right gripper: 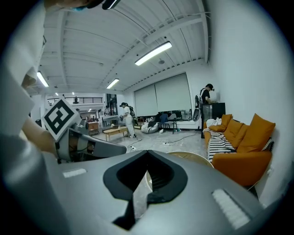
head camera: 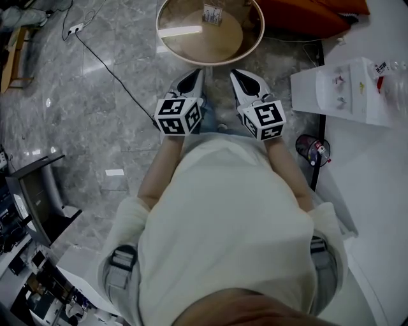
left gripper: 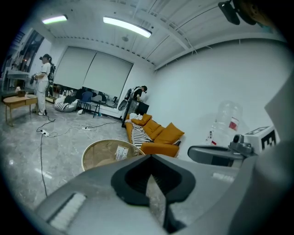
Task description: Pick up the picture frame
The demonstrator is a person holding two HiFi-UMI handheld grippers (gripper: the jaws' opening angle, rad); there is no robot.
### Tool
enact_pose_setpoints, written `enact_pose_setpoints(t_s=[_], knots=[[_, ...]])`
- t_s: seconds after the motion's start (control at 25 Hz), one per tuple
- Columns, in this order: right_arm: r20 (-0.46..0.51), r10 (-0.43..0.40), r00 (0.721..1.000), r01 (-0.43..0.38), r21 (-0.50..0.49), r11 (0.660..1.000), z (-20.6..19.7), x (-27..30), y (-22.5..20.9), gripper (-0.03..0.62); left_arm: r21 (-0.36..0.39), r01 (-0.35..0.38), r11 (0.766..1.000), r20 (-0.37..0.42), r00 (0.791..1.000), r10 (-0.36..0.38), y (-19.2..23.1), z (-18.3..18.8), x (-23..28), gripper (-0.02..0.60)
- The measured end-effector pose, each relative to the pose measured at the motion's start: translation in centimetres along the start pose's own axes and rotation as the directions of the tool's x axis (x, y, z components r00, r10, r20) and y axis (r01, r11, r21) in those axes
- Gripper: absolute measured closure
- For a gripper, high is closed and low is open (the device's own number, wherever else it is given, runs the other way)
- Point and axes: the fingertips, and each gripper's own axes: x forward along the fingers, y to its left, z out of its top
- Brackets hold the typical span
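The left gripper point(head camera: 196, 75) was held out from the person's chest over the grey floor. Its jaws were pressed together with nothing between them, which the left gripper view point(left gripper: 154, 183) showed plainly.

Ahead of it stood the round table point(head camera: 223, 41). The small thing upright on it, back from the near rim, I took to be the frame point(head camera: 212, 13). From the left gripper it showed as a pale card-like piece on the tabletop point(left gripper: 121, 153), too small for any detail.

I judged it light and stiff, perhaps glazed and so fragile. Propped up as it was, it would tip at a nudge. A pinch across its thickness at a side edge or the top edge looked like the safest hold, since the flat face would be slippery.

The right gripper point(head camera: 239, 76) was held beside the left one. Its jaws were likewise shut and empty point(right gripper: 140, 183).

The frame lay farther off than both sets of tips, roughly on the line between them. It was well apart from either, and both tips stopped just short of the table's near rim. Either pair would have to part before it could take the frame.
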Motion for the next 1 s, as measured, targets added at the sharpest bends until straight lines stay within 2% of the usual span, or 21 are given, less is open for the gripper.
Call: enact_pose_setpoints(t_s=[0.36, 0.6, 0.8, 1.0], knots=[[-0.039, -0.008, 0.999, 0.008, -0.008, 1.000, 3.0, 7.8, -3.5, 0.594, 0.010, 0.027, 1.000, -0.045, 0.999, -0.026, 5.5, 4.5, 5.4, 0.580], [-0.046, -0.043, 0.998, 0.044, 0.020, 0.999, 4.5, 12.4, -5.5, 0.592, 0.034, 0.054, 0.998, -0.088, 0.995, -0.051, 8.8, 6.9, 8.9, 0.580], [-0.063, -0.048, 0.997, 0.052, 0.062, 0.997, 4.4, 15.4, -6.8, 0.594, 0.033, 0.082, 0.996, -0.124, 0.989, -0.077, 11.0, 7.8, 11.7, 0.580], [-0.098, -0.098, 0.990, 0.106, 0.083, 0.991, 3.4, 17.7, -8.4, 0.594, 0.041, 0.109, 0.993, -0.178, 0.979, -0.100, 13.1, 7.4, 14.4, 0.580]])
